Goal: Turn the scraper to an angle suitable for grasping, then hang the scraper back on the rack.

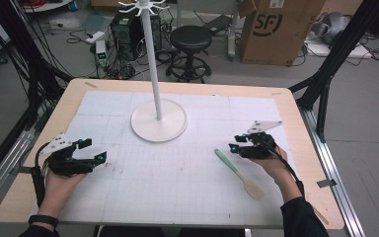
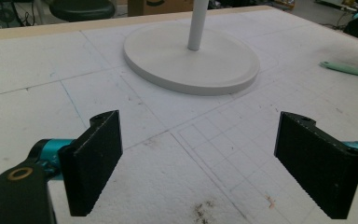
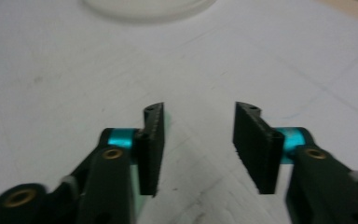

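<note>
One pale wooden table topped with a gridded white mat carries everything. A white pole stand with a round flat base sits toward twelve o'clock. The left gripper, at nine o'clock, has its jaws wide apart (nothing between them). The right gripper, at three o'clock, is parted too, just beside the mint-handled, cream-bladed spatula lying at four o'clock.
</note>
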A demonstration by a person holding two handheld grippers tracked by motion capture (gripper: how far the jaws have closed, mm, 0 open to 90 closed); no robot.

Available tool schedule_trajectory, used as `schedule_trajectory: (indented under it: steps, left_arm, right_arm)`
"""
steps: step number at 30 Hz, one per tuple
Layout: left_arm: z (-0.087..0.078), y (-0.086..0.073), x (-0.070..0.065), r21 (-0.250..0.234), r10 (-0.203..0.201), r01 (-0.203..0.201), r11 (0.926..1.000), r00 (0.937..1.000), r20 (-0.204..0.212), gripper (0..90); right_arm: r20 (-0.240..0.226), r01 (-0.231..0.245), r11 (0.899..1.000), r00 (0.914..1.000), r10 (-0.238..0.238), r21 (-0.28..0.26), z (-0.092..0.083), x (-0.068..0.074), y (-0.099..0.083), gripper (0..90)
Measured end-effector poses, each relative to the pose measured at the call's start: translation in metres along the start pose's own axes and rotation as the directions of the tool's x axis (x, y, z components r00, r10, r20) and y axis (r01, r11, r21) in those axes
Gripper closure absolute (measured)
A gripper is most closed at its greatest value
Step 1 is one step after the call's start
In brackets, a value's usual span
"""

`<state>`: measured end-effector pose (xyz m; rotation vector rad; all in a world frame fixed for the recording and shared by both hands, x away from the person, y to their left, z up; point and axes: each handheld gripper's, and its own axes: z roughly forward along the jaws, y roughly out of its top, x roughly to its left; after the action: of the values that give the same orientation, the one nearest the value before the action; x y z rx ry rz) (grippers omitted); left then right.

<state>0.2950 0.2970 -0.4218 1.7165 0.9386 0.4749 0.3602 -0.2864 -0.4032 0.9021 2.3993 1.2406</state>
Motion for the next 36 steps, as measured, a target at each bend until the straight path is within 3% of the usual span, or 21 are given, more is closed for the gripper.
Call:
schedule_trajectory:
  steps: [1,2,3,5,7,10,12,17,21,30,36]
  left_arm:
    - [-0.001,0.000,0.000,-0.006,-0.004,0.004,1.0000,1.0000,0.000,15.5]
    - [-0.002,0.000,0.001,-0.011,-0.005,0.005,0.9999,1.0000,-0.001,15.5]
    - [-0.002,0.000,0.001,-0.019,-0.006,0.006,0.9998,1.0000,-0.003,15.5]
    - [-0.003,0.001,0.002,-0.036,-0.013,0.013,0.9993,0.9999,-0.006,15.4]
    - [-0.003,0.001,0.003,-0.044,-0.017,0.017,0.9989,0.9998,-0.012,15.4]
    - [-0.002,0.001,0.002,-0.049,-0.017,0.016,0.9987,0.9997,-0.015,15.4]
    - [-0.001,0.001,0.003,-0.055,-0.018,0.018,0.9983,0.9997,-0.015,15.4]
    - [0.001,0.003,0.006,-0.081,-0.030,0.028,0.9964,0.9991,-0.030,15.5]
    - [0.004,0.005,0.009,-0.092,-0.028,0.024,0.9955,0.9985,-0.047,15.6]
    - [0.011,0.008,0.014,-0.105,-0.032,0.025,0.9942,0.9967,-0.074,15.7]
    - [0.012,0.008,0.017,-0.116,-0.045,0.035,0.9926,0.9949,-0.090,15.8]
  right_arm:
    - [0.022,-0.064,0.996,0.9976,0.066,-0.066,-0.014,-0.006,-0.006,39.4]
    - [0.032,-0.090,0.990,0.9950,0.094,-0.108,-0.020,-0.008,-0.011,37.6]
    - [0.032,-0.090,0.990,0.9950,0.094,-0.108,-0.020,-0.008,-0.011,37.6]
    - [0.054,-0.146,0.972,0.9860,0.158,-0.183,-0.036,-0.015,-0.023,30.6]
    - [0.061,-0.151,0.969,0.9843,0.166,-0.193,-0.038,-0.017,-0.025,28.4]
    - [0.083,-0.182,0.958,0.9753,0.205,-0.222,-0.043,-0.020,-0.031,22.1]
    - [0.089,-0.186,0.957,0.9736,0.210,-0.223,-0.044,-0.020,-0.032,21.0]
    - [0.093,-0.150,0.966,0.9805,0.173,-0.211,-0.044,-0.014,-0.031,18.5]
    - [0.113,-0.126,0.980,0.9831,0.144,-0.151,-0.044,-0.005,-0.034,17.8]
    - [0.084,-0.125,0.985,0.9872,0.135,-0.116,-0.045,0.005,-0.041,23.4]
    - [0.050,-0.123,0.991,0.9909,0.125,-0.053,-0.038,0.014,-0.049,31.0]
